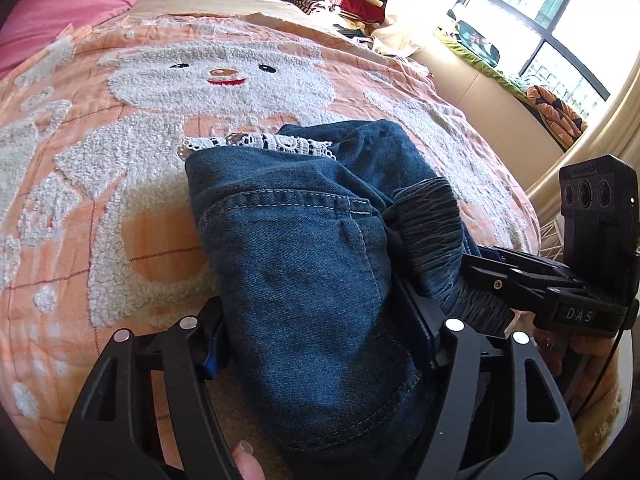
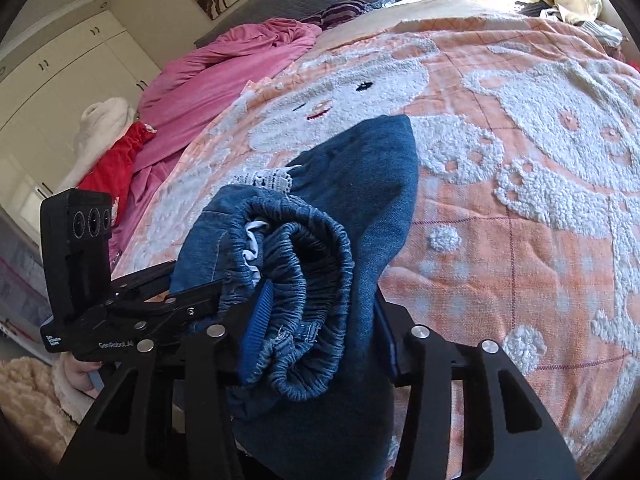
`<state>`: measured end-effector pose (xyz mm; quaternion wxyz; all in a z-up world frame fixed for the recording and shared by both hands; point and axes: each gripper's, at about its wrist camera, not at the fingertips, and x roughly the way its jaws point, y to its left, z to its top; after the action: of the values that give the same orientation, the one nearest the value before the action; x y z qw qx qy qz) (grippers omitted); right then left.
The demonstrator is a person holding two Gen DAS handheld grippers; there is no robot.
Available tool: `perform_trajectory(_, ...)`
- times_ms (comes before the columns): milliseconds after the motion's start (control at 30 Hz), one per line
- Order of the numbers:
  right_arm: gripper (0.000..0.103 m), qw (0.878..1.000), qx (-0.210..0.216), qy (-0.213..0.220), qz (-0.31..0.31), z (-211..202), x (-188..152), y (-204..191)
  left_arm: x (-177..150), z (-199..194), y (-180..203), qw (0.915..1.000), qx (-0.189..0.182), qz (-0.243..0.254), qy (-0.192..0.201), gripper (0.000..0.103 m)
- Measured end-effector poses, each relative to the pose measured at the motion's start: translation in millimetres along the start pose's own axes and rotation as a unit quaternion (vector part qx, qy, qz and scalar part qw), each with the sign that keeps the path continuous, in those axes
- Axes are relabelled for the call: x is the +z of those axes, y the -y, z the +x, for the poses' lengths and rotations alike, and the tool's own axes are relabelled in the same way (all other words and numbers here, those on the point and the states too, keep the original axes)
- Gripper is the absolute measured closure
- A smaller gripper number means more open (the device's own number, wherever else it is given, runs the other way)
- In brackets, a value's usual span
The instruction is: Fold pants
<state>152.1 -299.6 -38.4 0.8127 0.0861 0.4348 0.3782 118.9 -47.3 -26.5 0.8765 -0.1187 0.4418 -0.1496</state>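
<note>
Left wrist view shows the dark blue denim pants with a white lace hem (image 1: 304,248) bunched on the orange bed blanket with fluffy white bear figures (image 1: 120,152). The left hand-held gripper (image 1: 320,344) has its fingers closed against the denim. The right hand-held gripper (image 2: 320,340) clamps the gathered elastic waistband (image 2: 304,304). A pink quilt (image 2: 216,72) lies heaped behind.

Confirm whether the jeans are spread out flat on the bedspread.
No: the jeans are bunched into a thick bundle, gripped between both tongs above the bedspread.
</note>
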Motion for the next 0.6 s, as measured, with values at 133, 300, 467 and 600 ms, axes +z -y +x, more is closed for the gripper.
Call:
perform_trajectory(133, 0.058, 1.000, -0.007, 0.014, -0.013, -4.7, 0.1, -11.9, 1.1, -8.3, 5.7, 0.9999, 0.000, 0.008, 0.009, 0.053)
perform_trajectory(300, 0.058, 0.999, -0.013, 0.029, -0.030, -12.3, 9.4, -26.6, 6.7, -16.9, 10.1, 0.9997, 0.000, 0.013, 0.019, 0.058)
perform_trajectory(467, 0.058, 0.996, -0.033, 0.049, -0.068, -18.7, 31.5, -44.5, 22.9, -26.1, 10.0, 0.9993, -0.005, 0.013, 0.035, 0.059)
perform_trajectory(600, 0.058, 0.994, -0.044, 0.061, -0.084, -19.6, 48.8, -50.0, 39.0, -30.9, 11.0, 0.9985, 0.004, 0.020, 0.051, 0.059)
